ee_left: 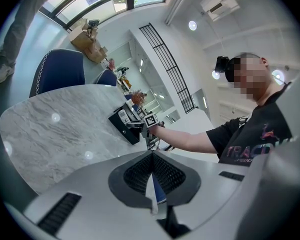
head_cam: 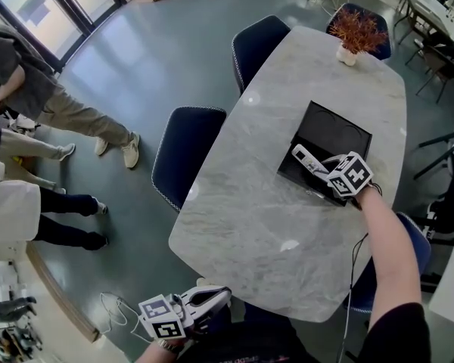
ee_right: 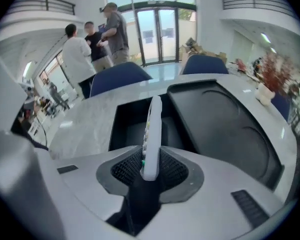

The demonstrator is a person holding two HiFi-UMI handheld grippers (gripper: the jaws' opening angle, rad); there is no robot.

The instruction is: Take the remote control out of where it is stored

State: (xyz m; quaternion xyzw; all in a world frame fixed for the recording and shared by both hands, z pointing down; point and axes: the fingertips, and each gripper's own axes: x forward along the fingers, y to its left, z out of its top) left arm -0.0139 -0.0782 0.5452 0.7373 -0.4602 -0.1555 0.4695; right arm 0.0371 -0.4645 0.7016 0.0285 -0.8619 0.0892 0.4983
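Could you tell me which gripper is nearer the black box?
Right. The right gripper is over the black box, gripping the remote; the left gripper is off the table's near edge.

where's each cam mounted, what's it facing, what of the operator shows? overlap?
Head view: on the head, steeply down at the table; left gripper, right gripper, right forearm show.
Left gripper view: along its shut fingers across the table; operator's torso, right arm show.
Right gripper view: along its fingers gripping the remote, over the box.
Shared: remote and box, all three.
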